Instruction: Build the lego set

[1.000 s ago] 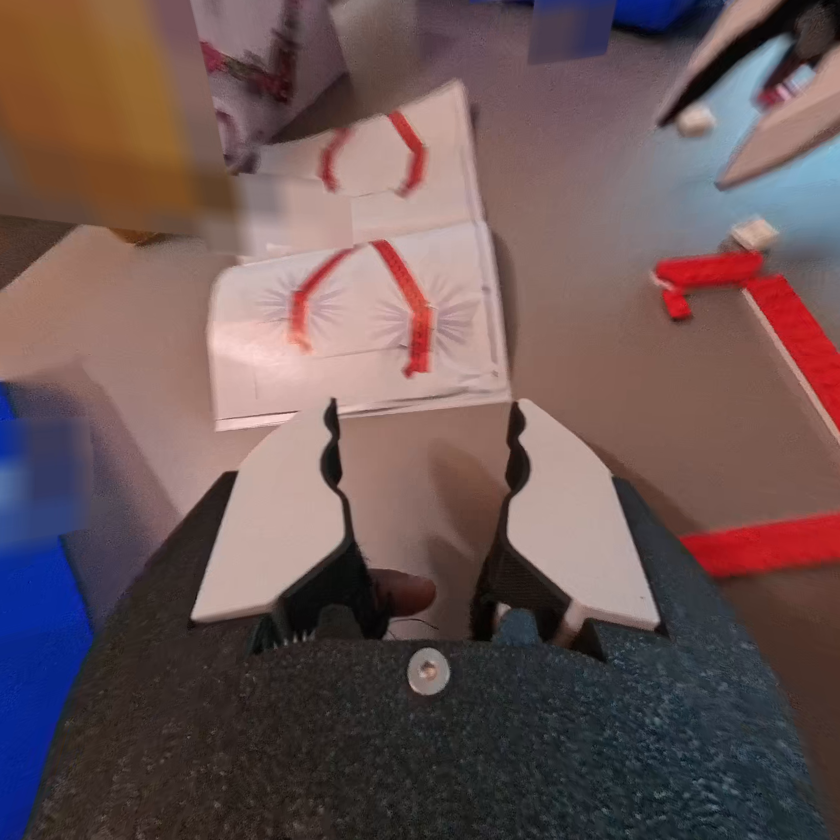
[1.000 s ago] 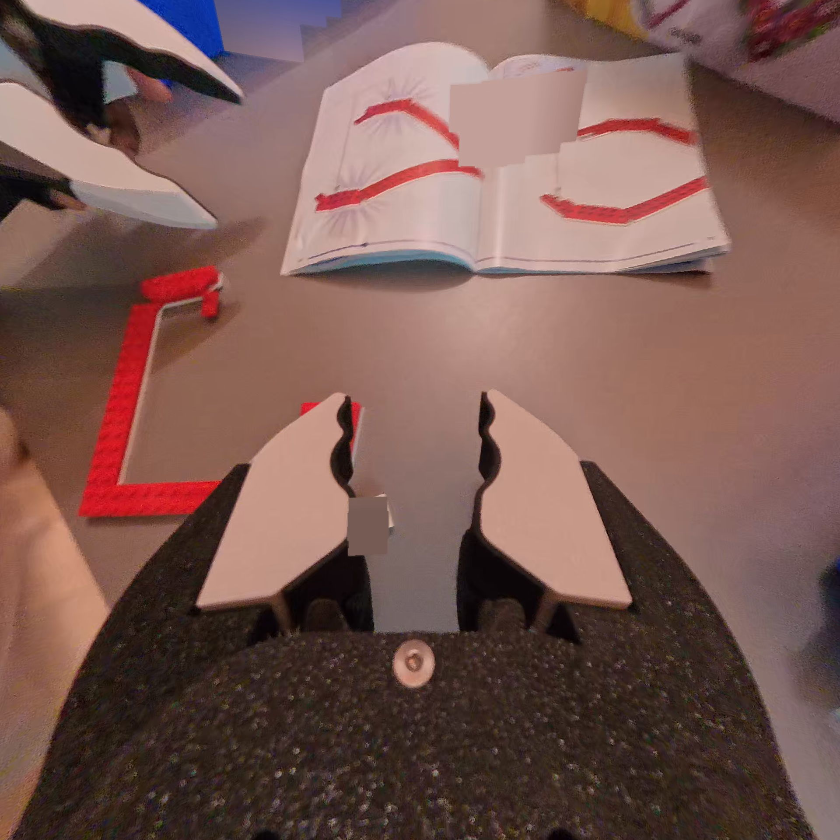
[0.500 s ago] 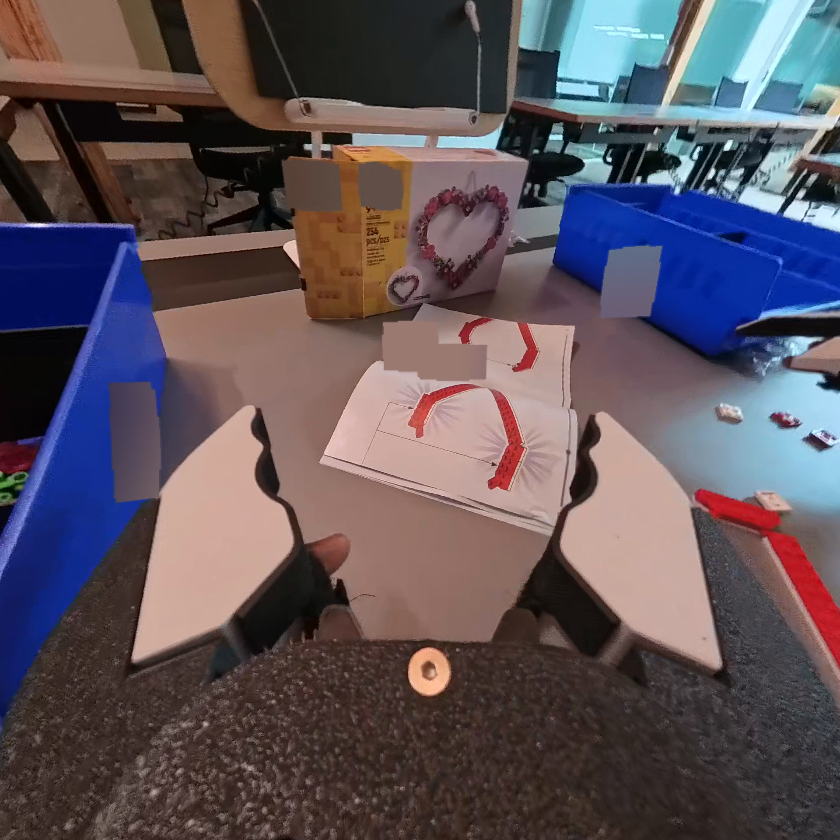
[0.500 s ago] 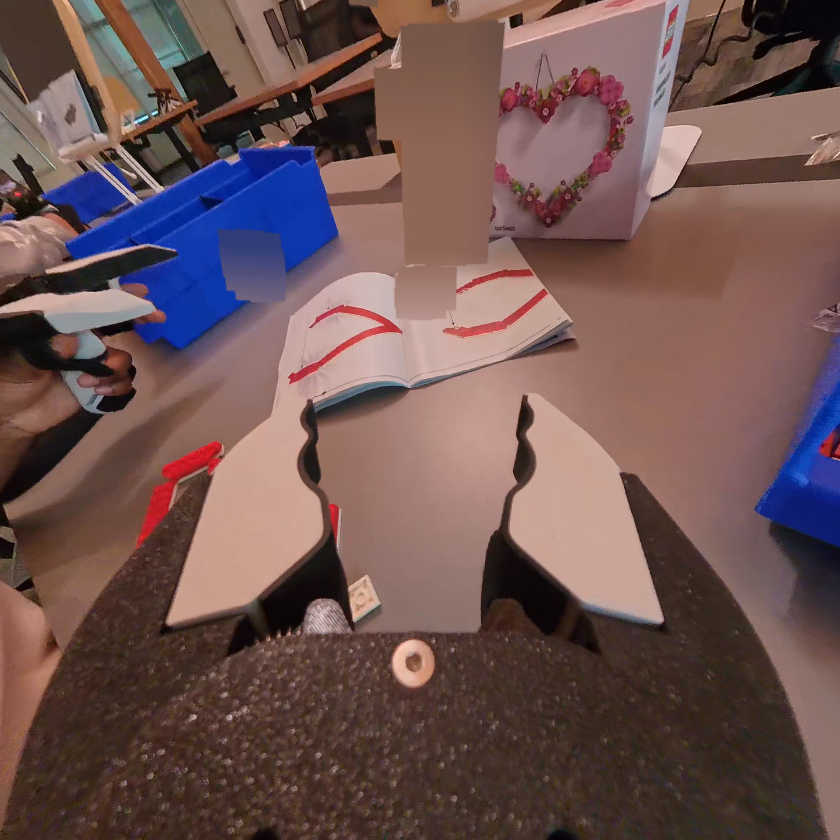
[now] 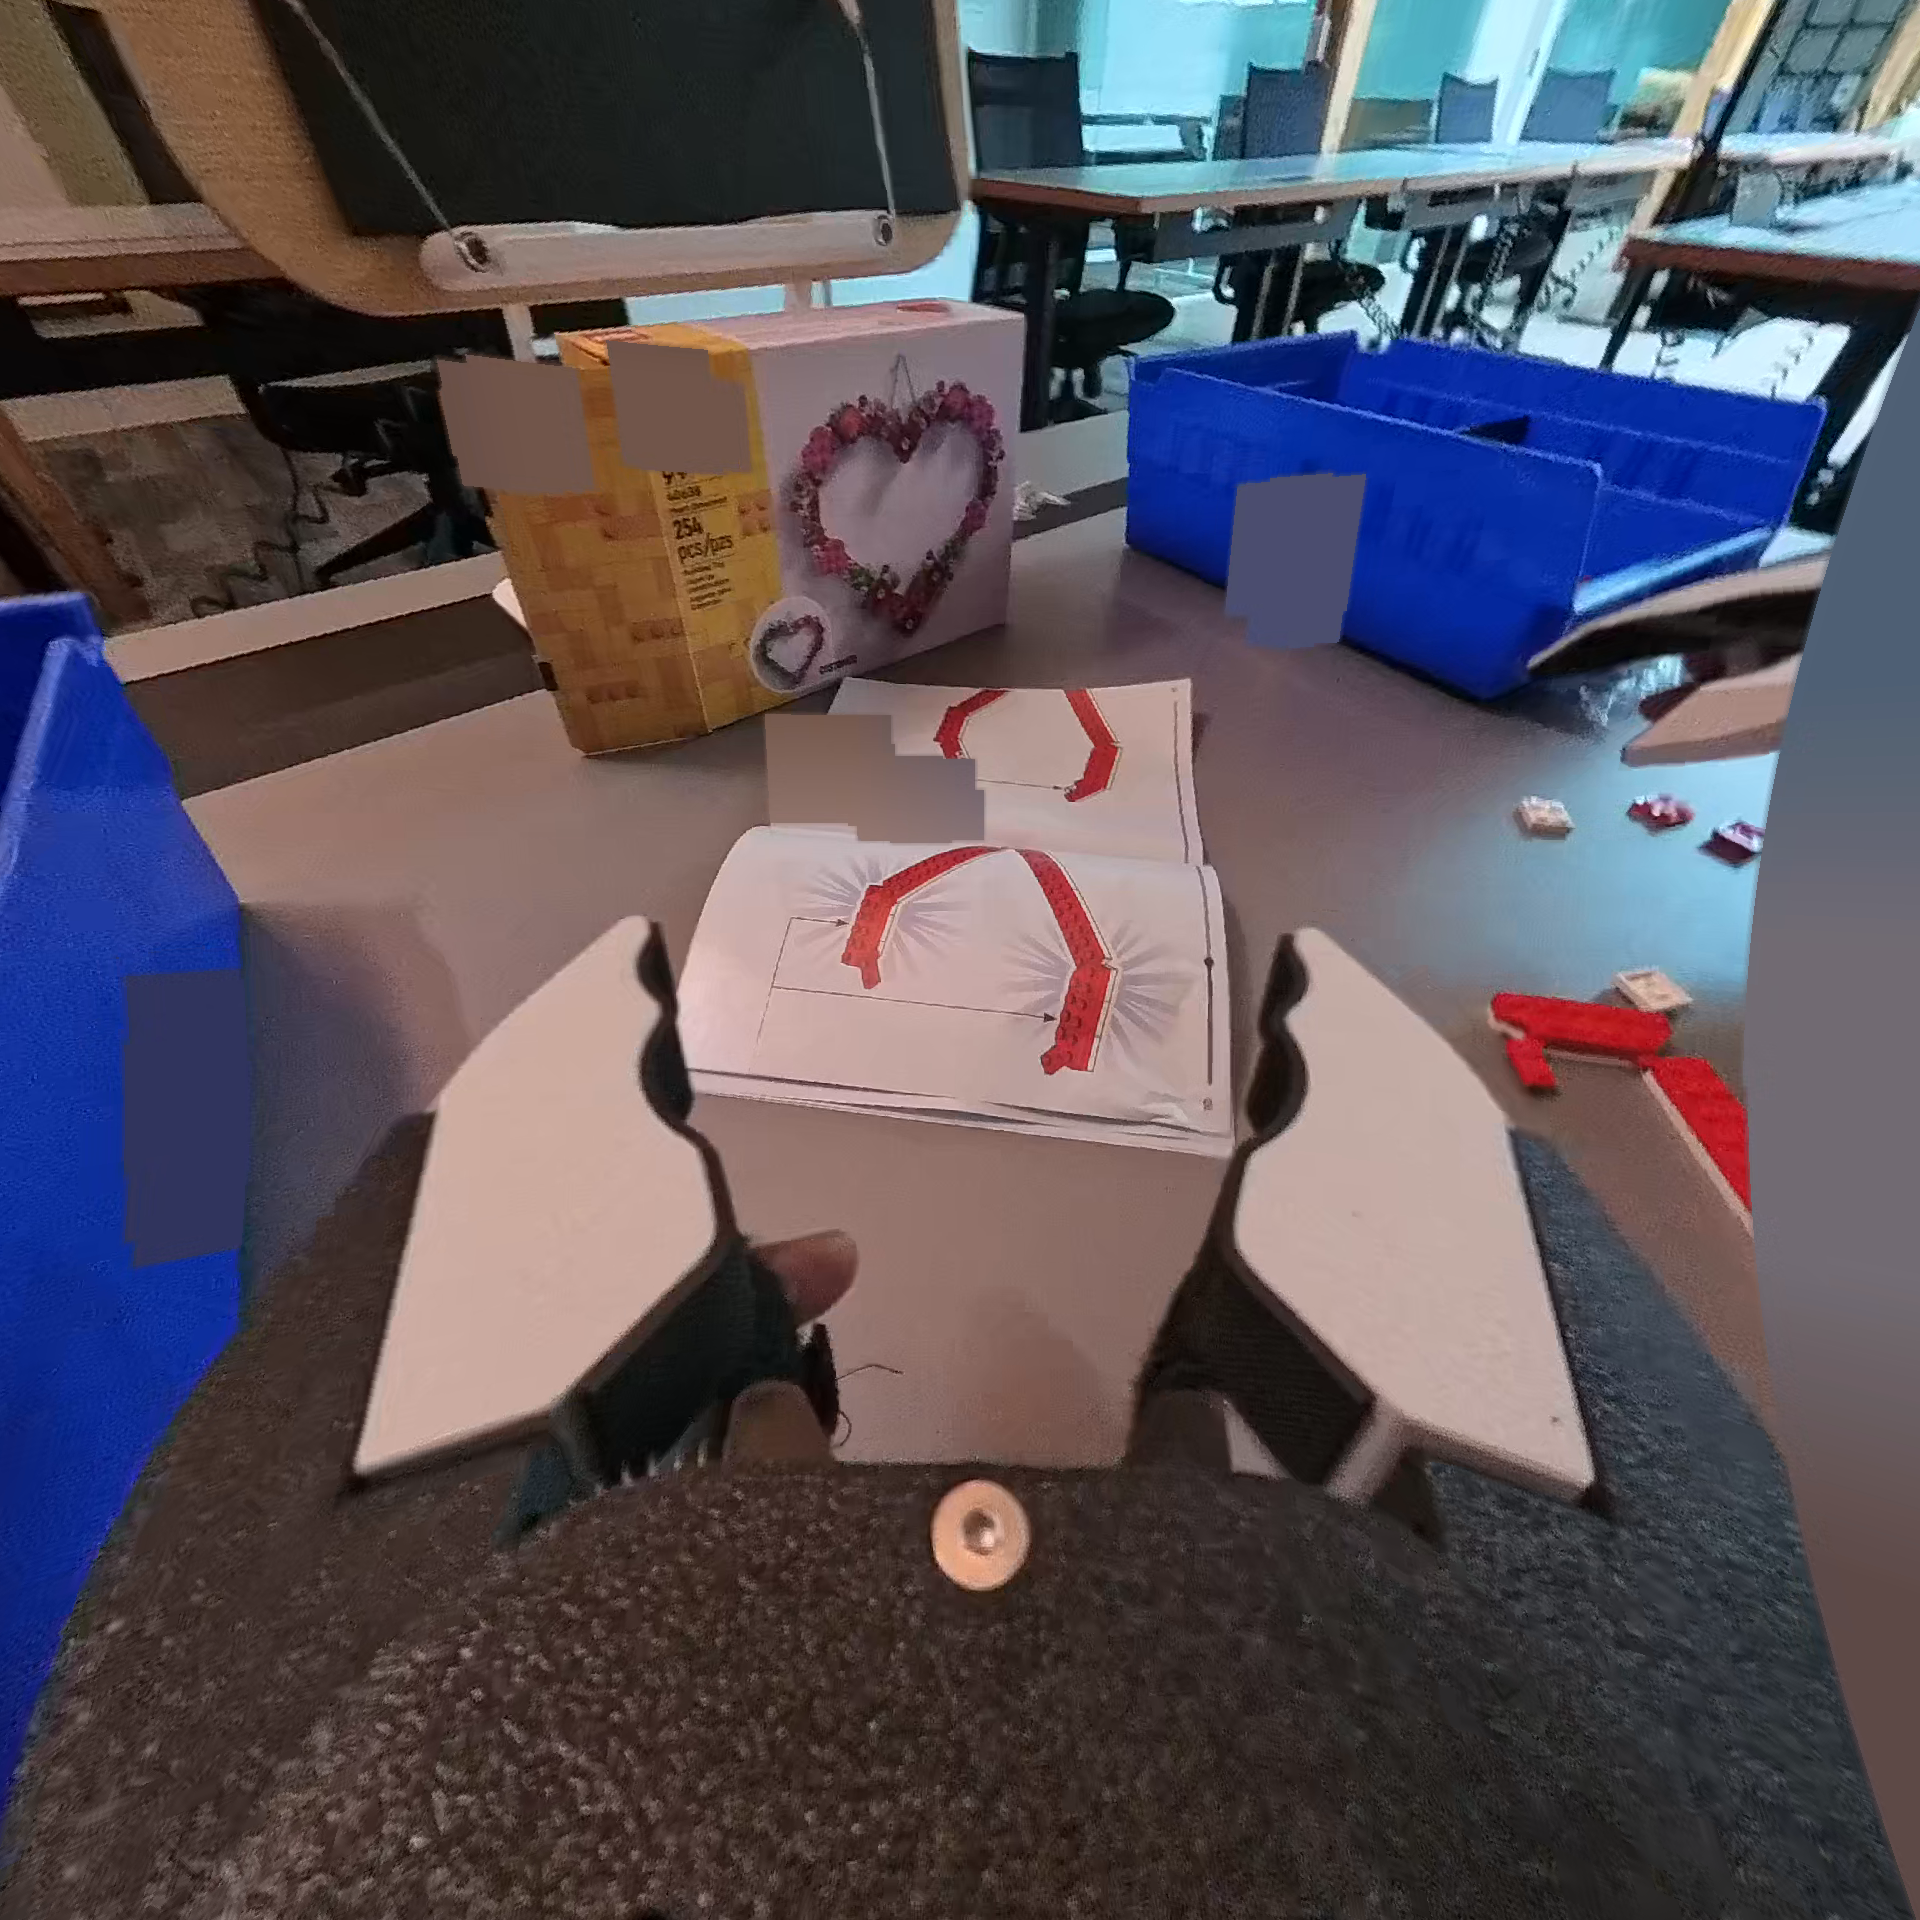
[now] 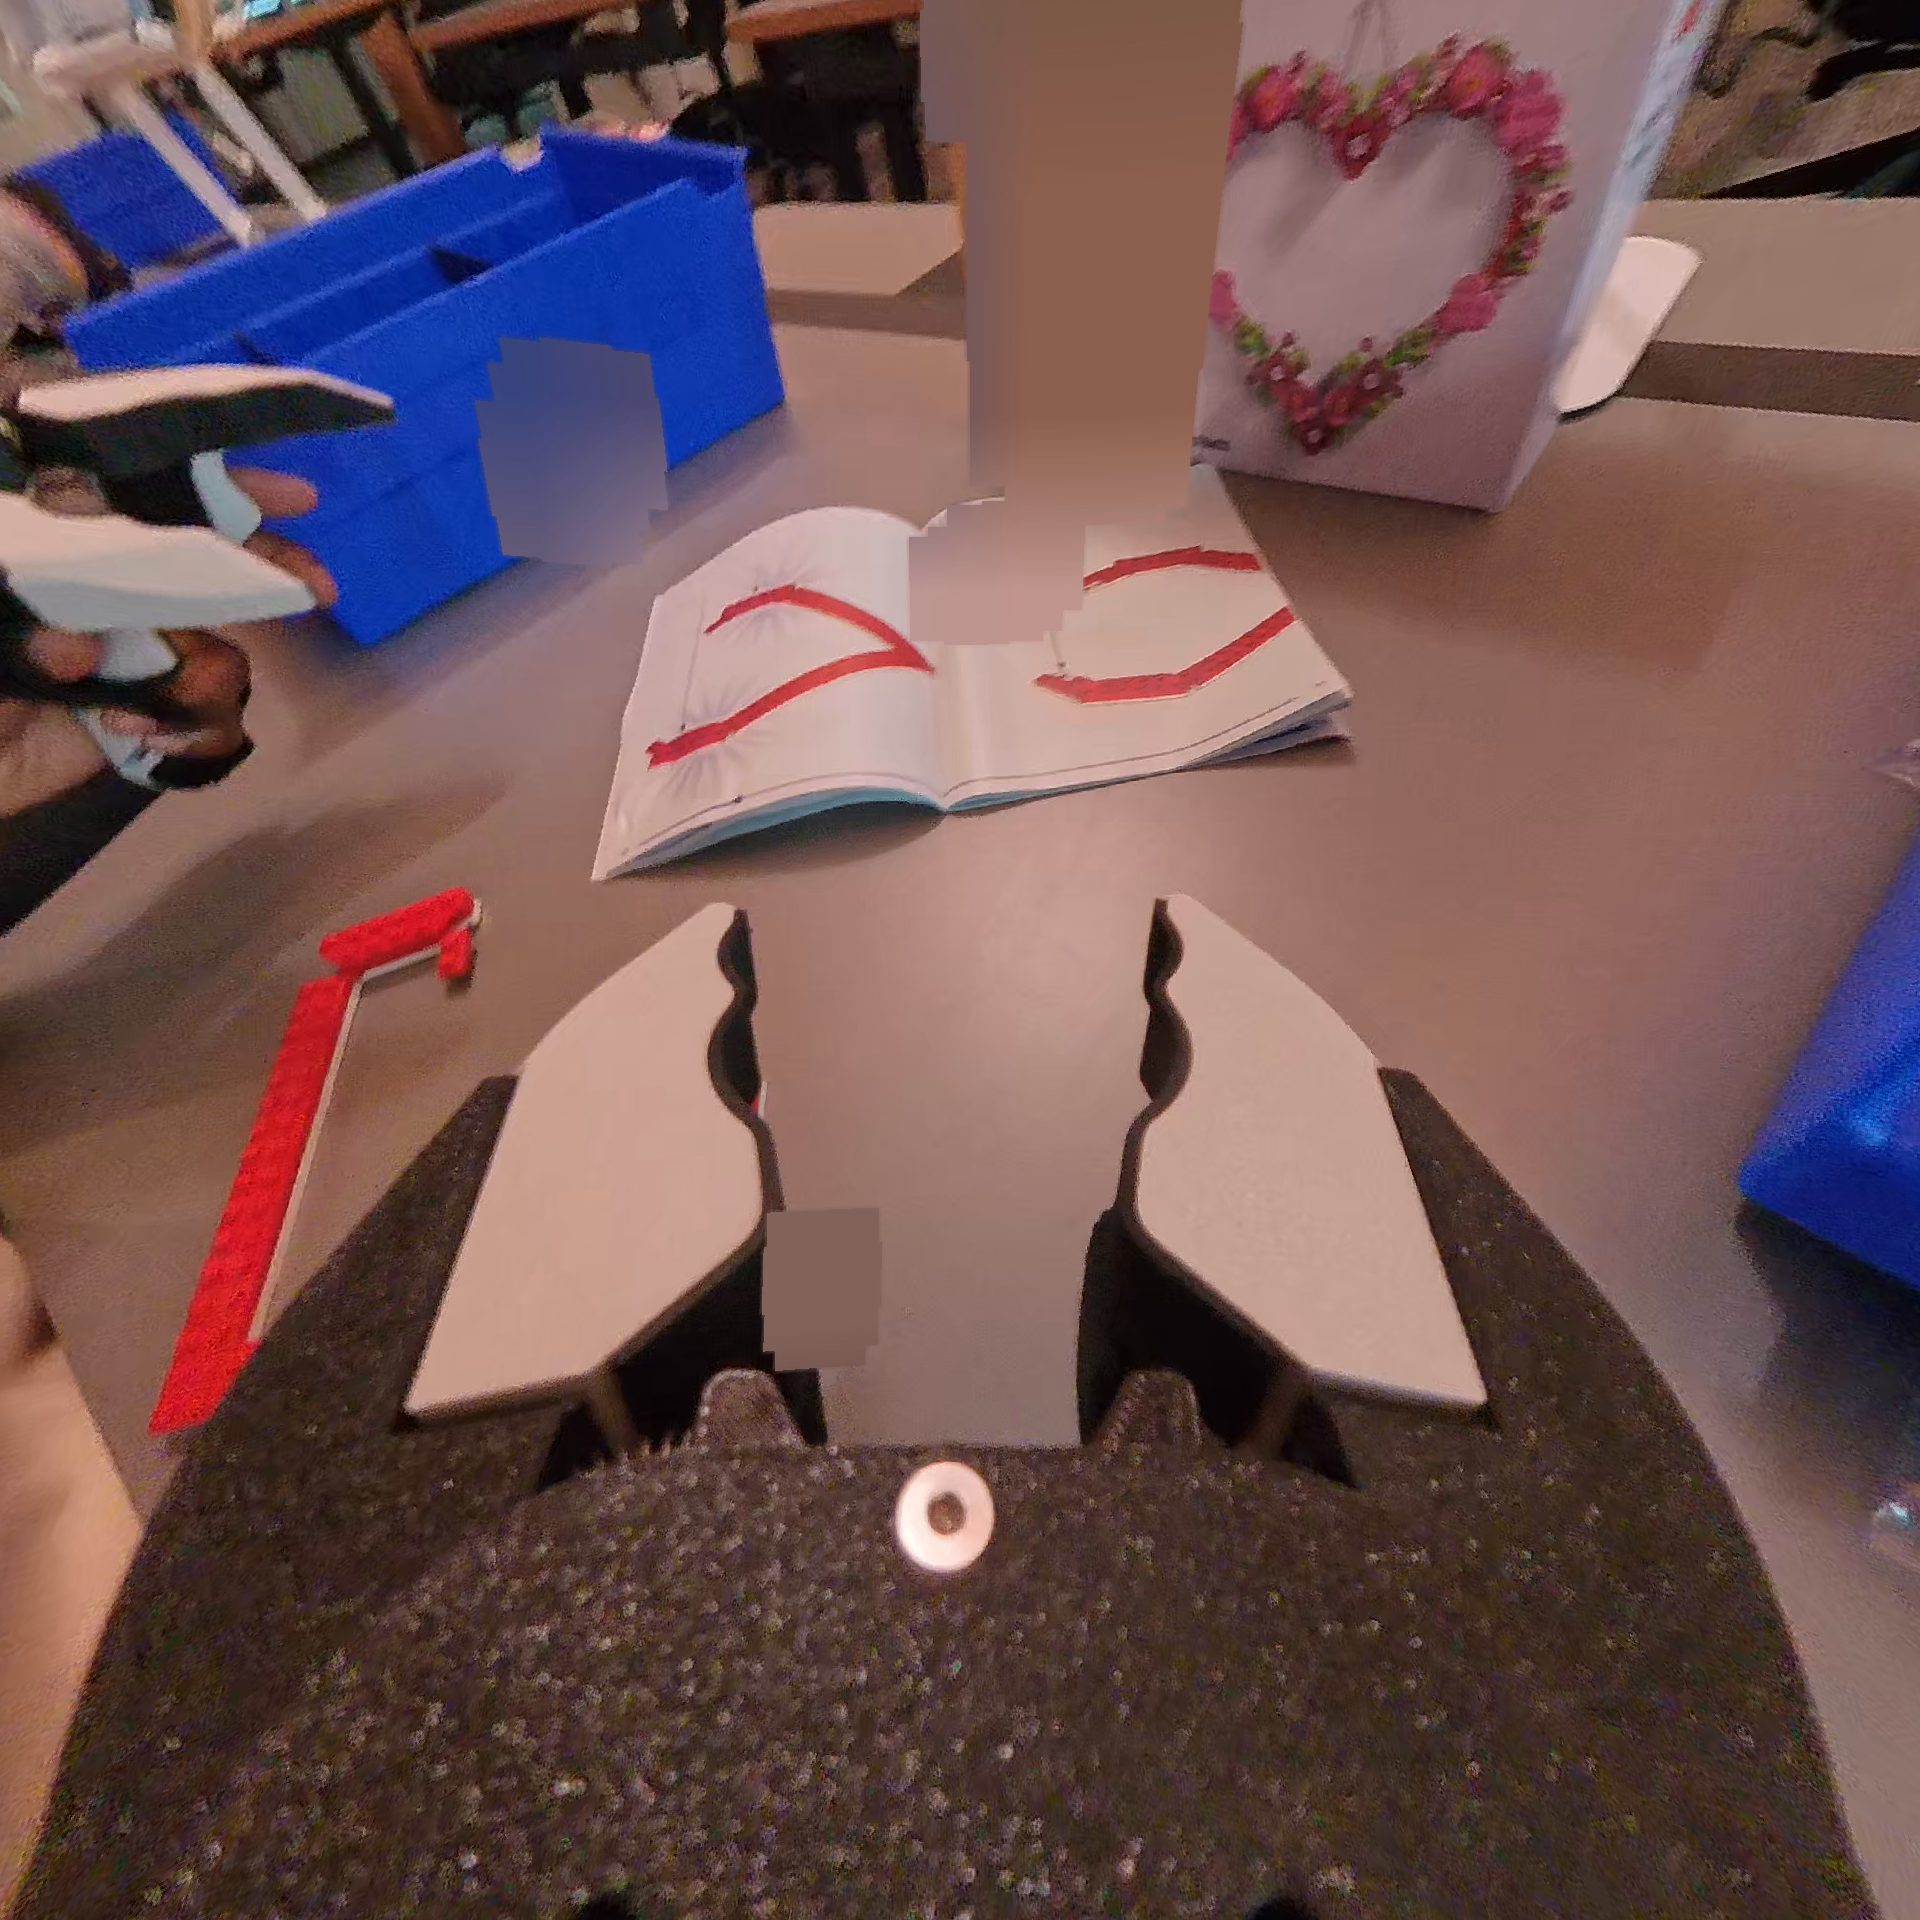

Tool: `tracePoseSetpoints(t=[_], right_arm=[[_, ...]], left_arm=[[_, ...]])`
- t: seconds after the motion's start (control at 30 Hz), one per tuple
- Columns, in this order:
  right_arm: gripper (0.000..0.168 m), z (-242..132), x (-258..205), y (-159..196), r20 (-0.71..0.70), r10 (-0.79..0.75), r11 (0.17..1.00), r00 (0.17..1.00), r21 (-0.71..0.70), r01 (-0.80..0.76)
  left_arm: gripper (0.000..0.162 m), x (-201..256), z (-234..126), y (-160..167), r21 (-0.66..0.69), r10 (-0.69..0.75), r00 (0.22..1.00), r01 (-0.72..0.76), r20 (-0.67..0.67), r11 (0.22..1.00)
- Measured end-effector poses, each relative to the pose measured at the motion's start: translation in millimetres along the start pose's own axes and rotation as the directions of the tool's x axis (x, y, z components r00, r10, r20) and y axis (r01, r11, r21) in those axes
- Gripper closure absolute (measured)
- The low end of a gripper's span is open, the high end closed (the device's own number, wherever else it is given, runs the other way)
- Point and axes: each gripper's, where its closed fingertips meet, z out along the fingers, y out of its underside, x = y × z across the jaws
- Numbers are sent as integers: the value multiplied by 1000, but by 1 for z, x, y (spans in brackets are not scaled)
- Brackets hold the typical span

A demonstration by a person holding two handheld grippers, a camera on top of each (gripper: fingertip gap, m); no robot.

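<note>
A red lego frame [image 6: 272,1153] of long studded plates lies on the grey table, left of my right gripper [image 6: 948,940]; it also shows at the right edge of the left wrist view [image 5: 1621,1049]. My right gripper is open and empty above the table. My left gripper [image 5: 971,961] is open and empty, held above the table just short of the open instruction booklet [image 5: 997,997]. The booklet [image 6: 966,686] also lies ahead of my right gripper. The left gripper [image 6: 166,499] shows at the far left of the right wrist view. Small loose pieces [image 5: 1652,810] lie at the right.
The lego box [image 5: 790,520] with a flower heart stands behind the booklet. A blue bin [image 5: 1455,488] sits at the back right in the left wrist view, another blue bin [image 5: 94,1039] close on the left. A blue bin edge [image 6: 1849,1101] is right of my right gripper.
Both grippers have tilted up from looking down at the table to looking forward across it. Both have opened a little wider. Nothing was picked up.
</note>
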Motion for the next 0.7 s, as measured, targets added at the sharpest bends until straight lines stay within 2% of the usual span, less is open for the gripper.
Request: tracePoseSetpoints(t=[0.13,0.23,0.27,0.3,0.33,0.37,0.4,0.53,0.6,0.67,0.7], right_arm=[[94,8,-27,5,159,-93,991,983,-83,107],[104,21,-36,13,225,-216,943,950,-202,263],[113,28,-34,16,234,-269,913,934,-246,325],[121,36,-30,17,239,-323,882,916,-275,383],[138,45,-25,17,241,-372,853,897,-291,432],[162,55,-22,17,253,-409,829,877,-299,473],[168,65,-19,15,264,-433,813,862,-298,500],[168,104,-2,2,264,-476,783,839,-307,541],[168,123,17,-4,208,-524,759,826,-324,564],[168,137,27,2,208,-525,745,826,-358,563],[168,141,27,9,221,-504,740,835,-388,549]], left_arm=[[78,11,5,13,-72,101,994,-103,-34,992],[103,18,13,27,-137,190,980,-196,-57,971],[116,17,16,32,-158,226,973,-231,-47,960],[136,16,18,35,-175,262,964,-265,-41,948],[155,15,21,38,-188,287,957,-288,-35,939],[162,12,23,39,-196,295,955,-293,-24,936],[162,10,26,40,-203,290,957,-289,-23,936],[162,13,37,54,-277,178,978,-202,-107,940],[147,21,44,56,-303,150,980,-185,-133,935],[124,26,52,58,-322,225,963,-261,-146,910],[118,24,56,59,-334,273,952,-305,-140,892]])
